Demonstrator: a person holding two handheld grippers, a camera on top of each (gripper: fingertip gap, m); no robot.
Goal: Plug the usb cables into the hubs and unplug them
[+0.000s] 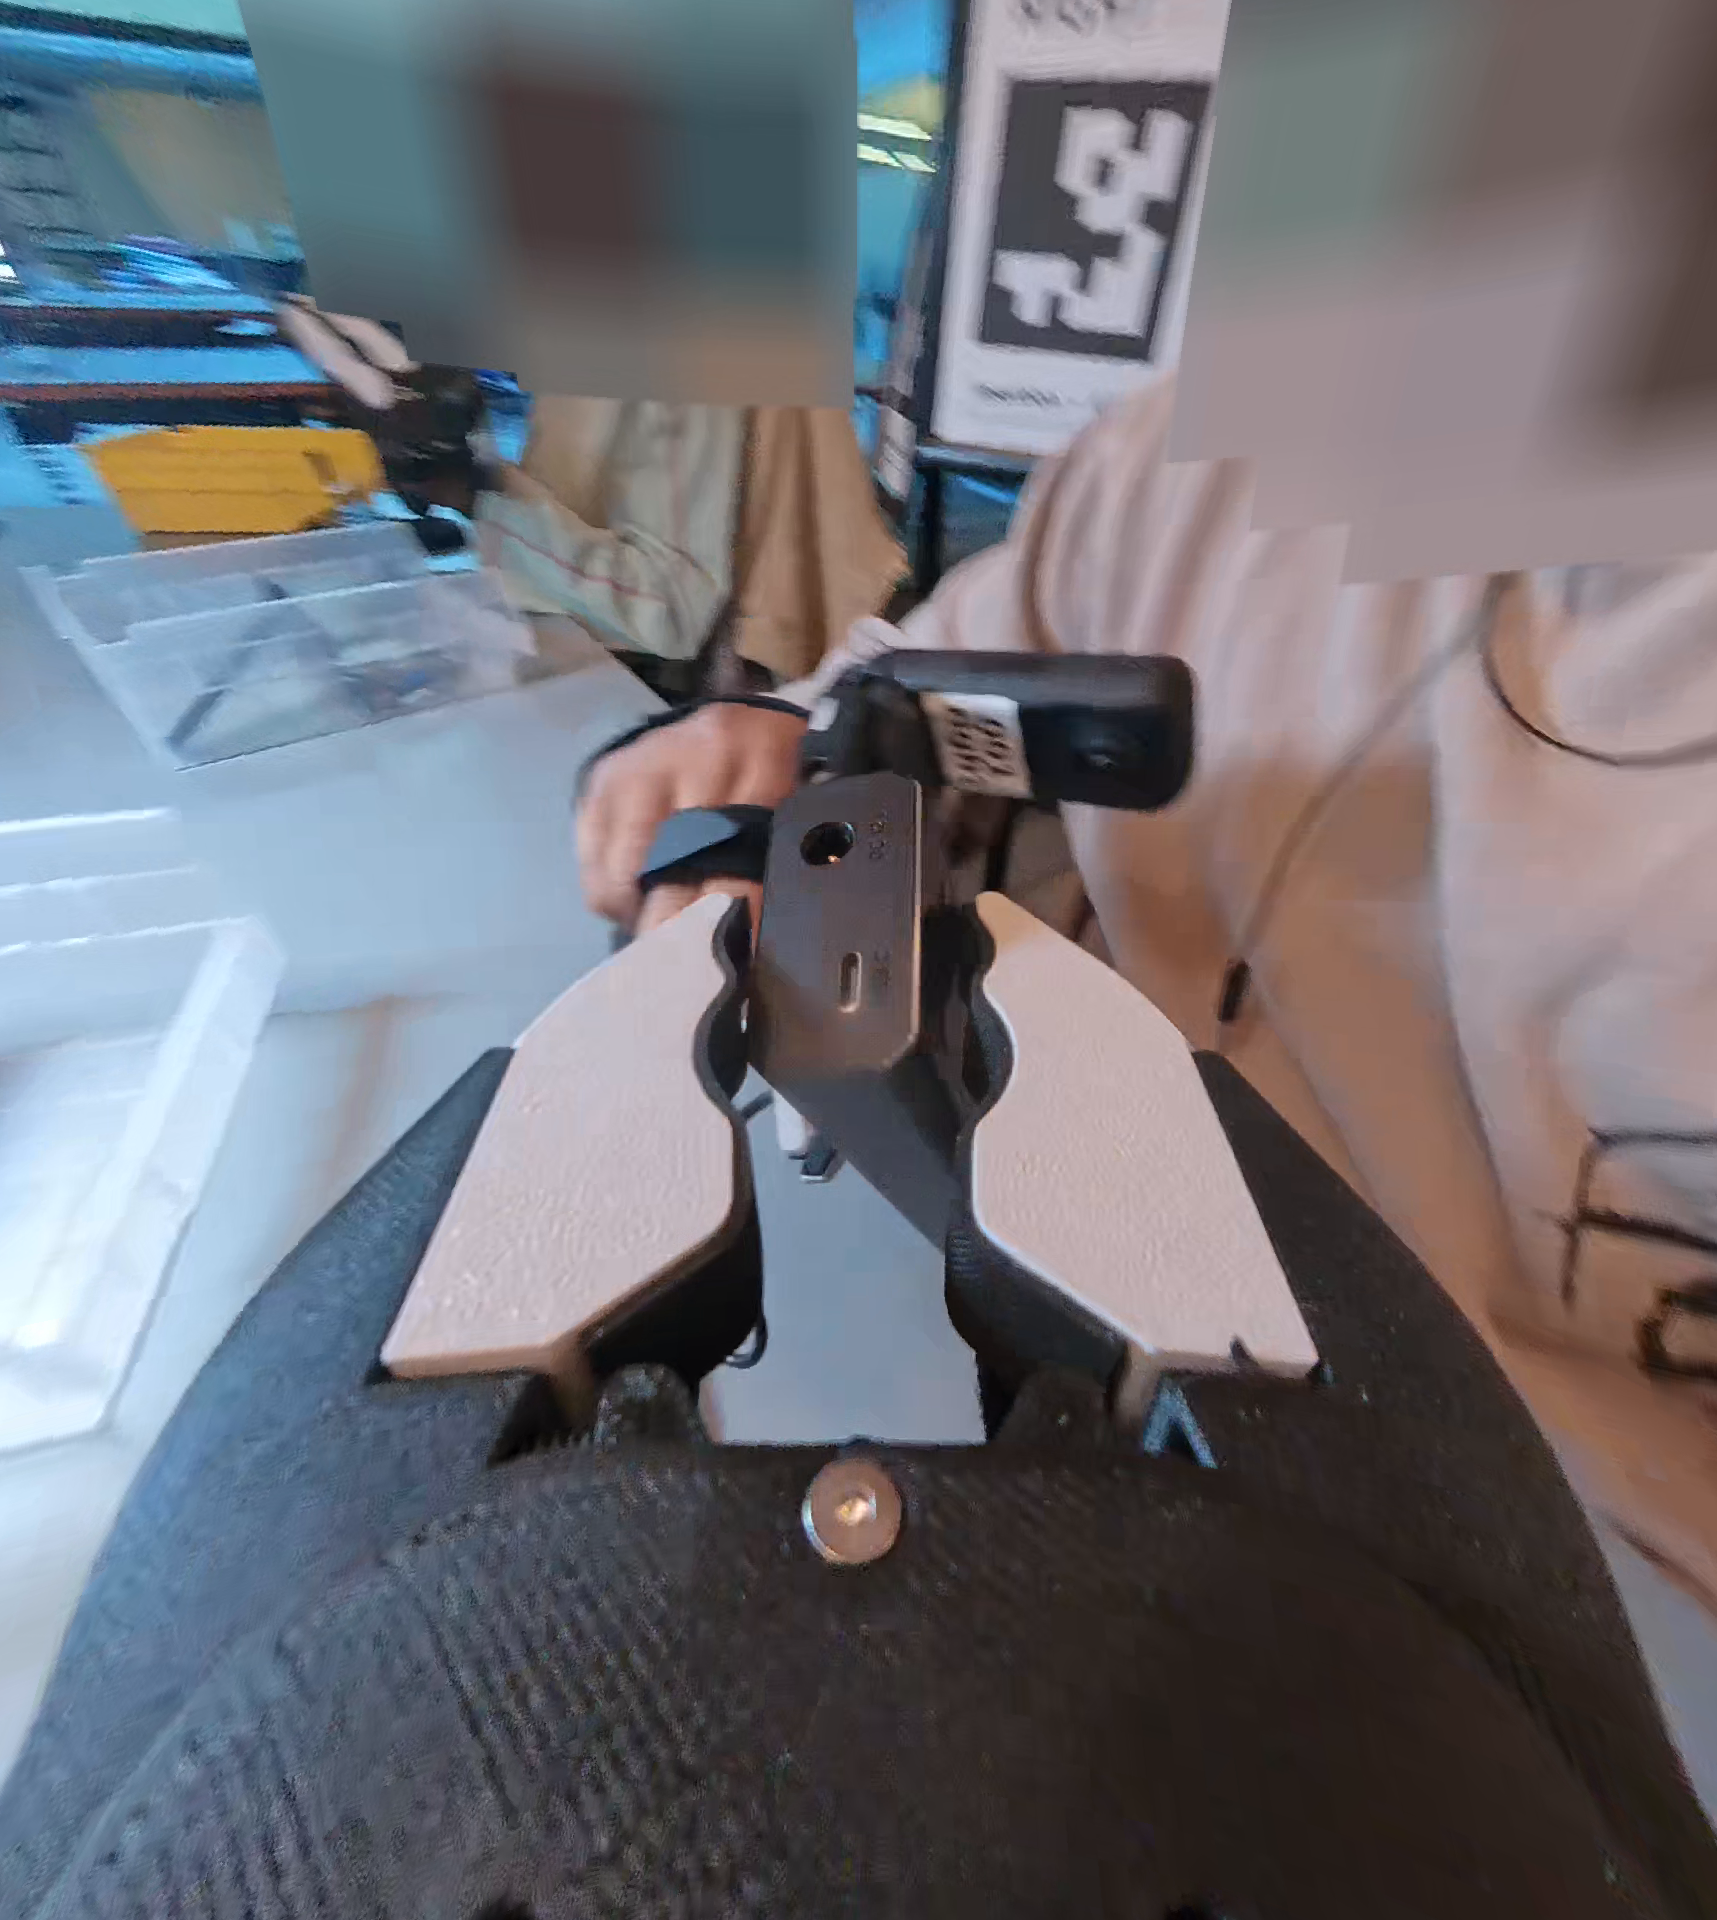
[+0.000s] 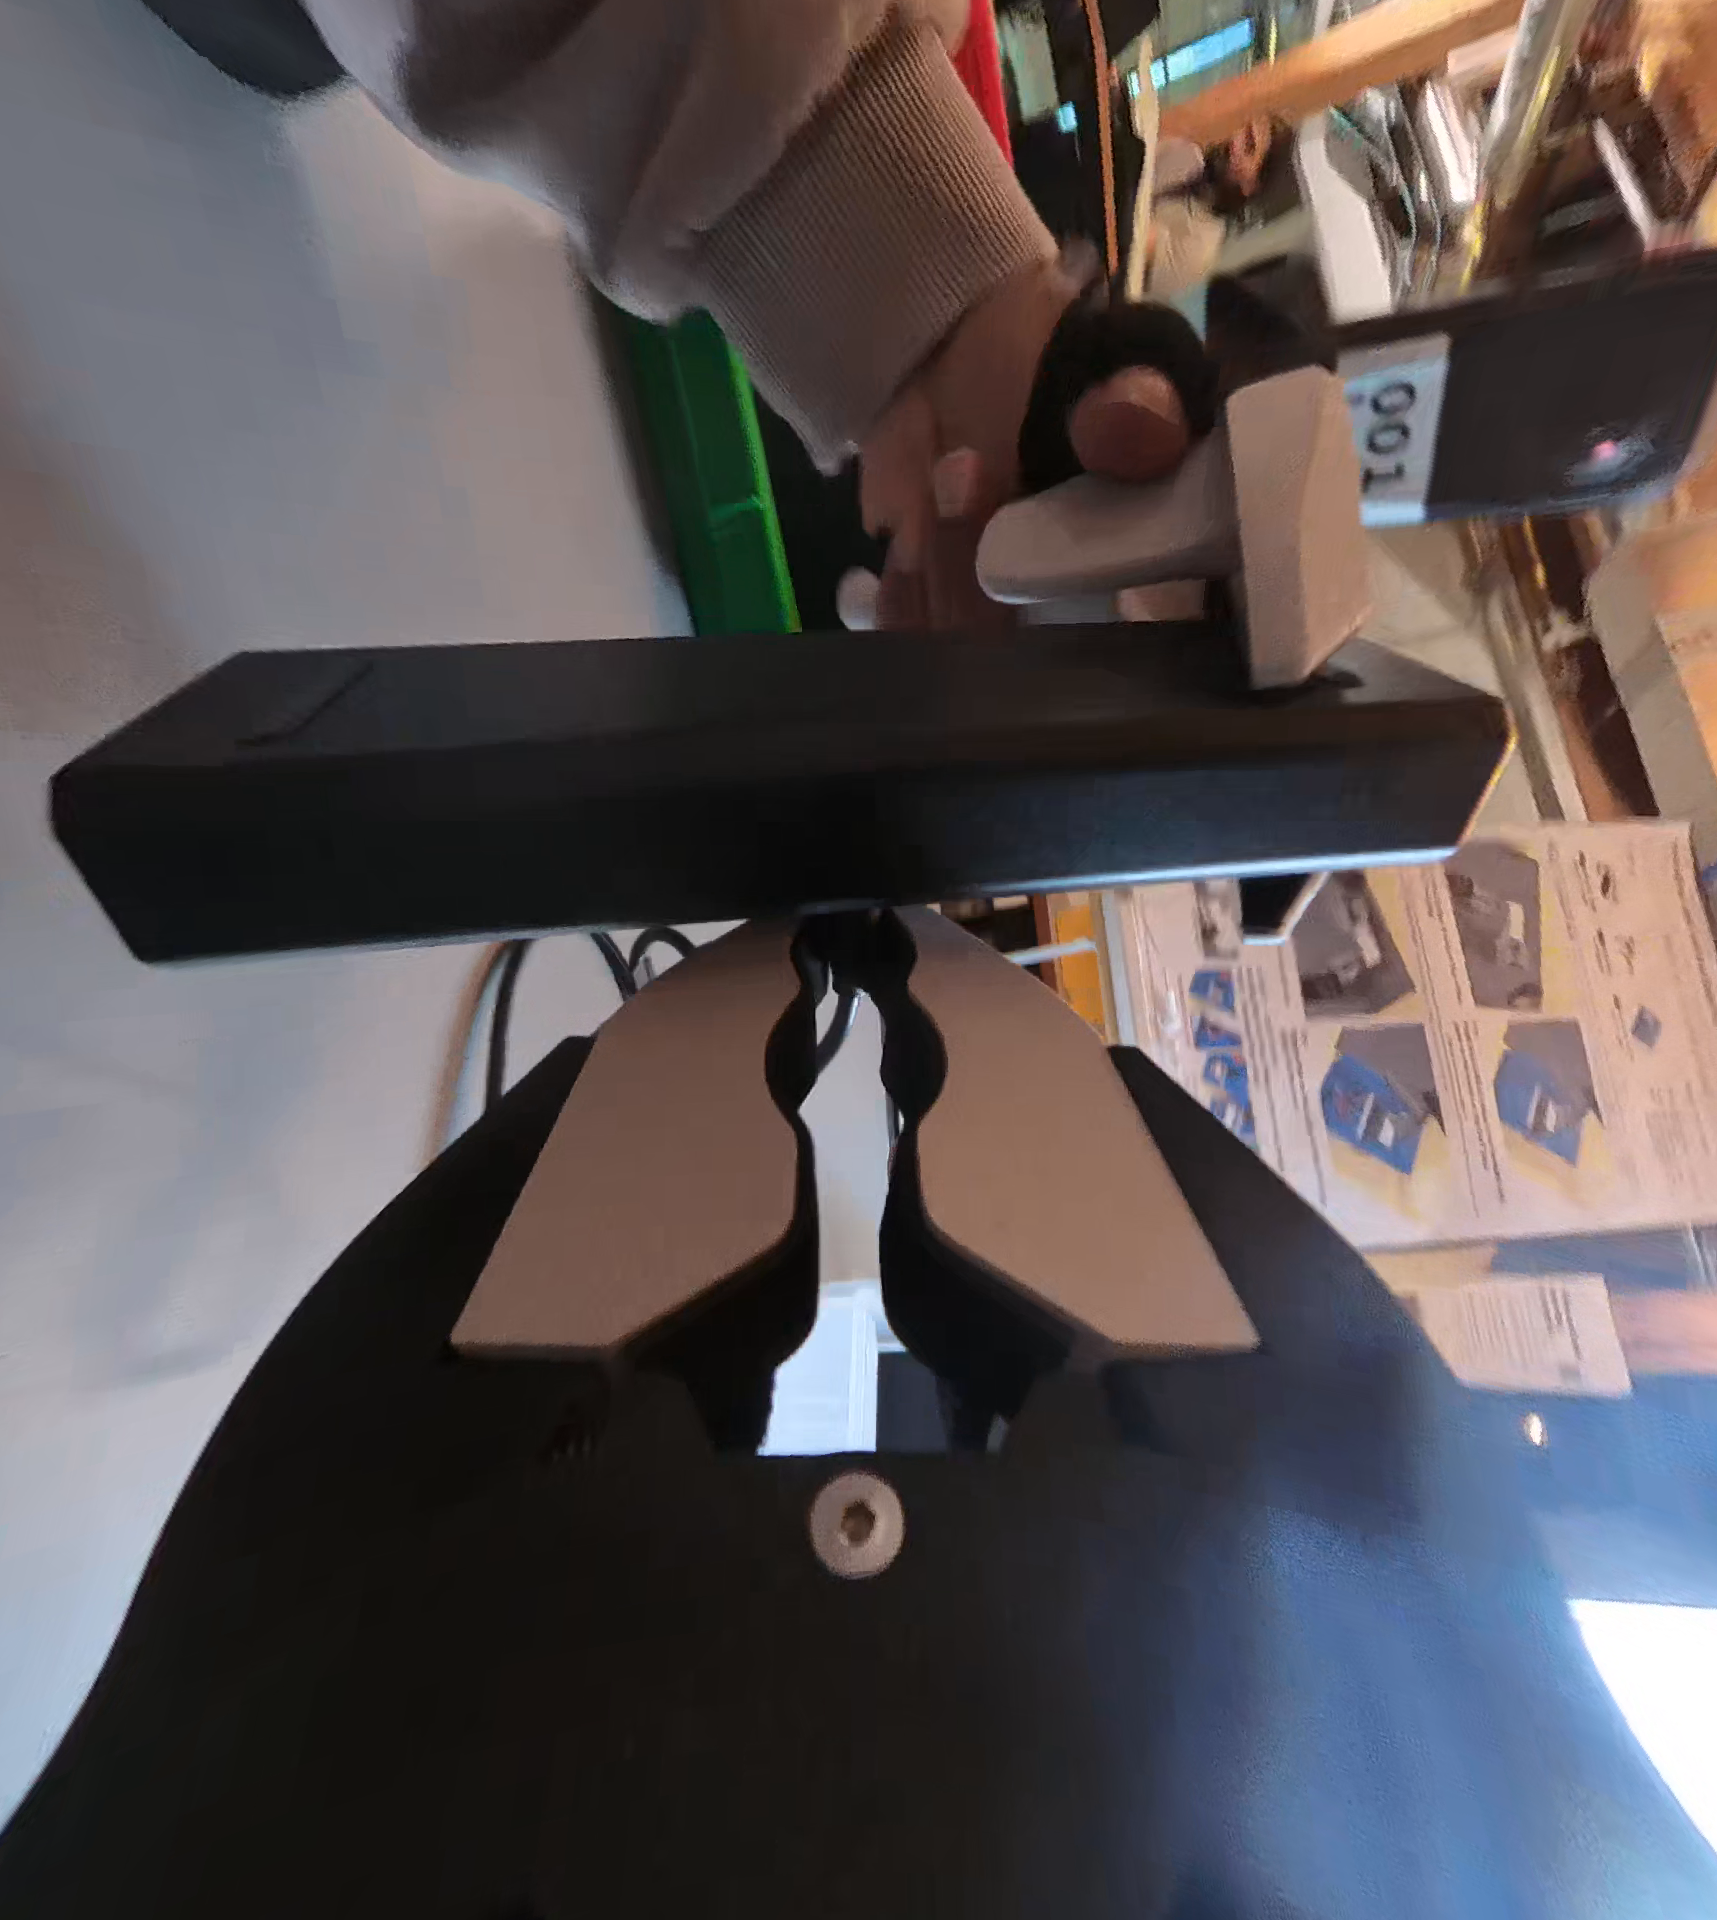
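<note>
My left gripper [image 1: 849,925] is shut on one end of a dark grey usb hub [image 1: 833,997], held above the table with its end face and two ports toward the camera. In the right wrist view the hub [image 2: 729,790] is a long dark bar across the frame, with a left gripper finger [image 2: 1290,540] on its right end. My right gripper [image 2: 849,940] is shut on a black usb cable [image 2: 818,1029], fingertips against the hub's long side. The plug itself is hidden by the hub's edge. More cable [image 2: 511,997] hangs below.
A white table [image 1: 418,852] carries clear plastic boxes [image 1: 293,644], a yellow box [image 1: 230,478] and a white tray [image 1: 54,1091] on the left. A person in a beige hoodie [image 1: 1456,935] is close behind the hub. A green bin [image 2: 719,478] and posters [image 2: 1456,1039] lie beyond. My hands' fingertips stand some 7 cm from each other.
</note>
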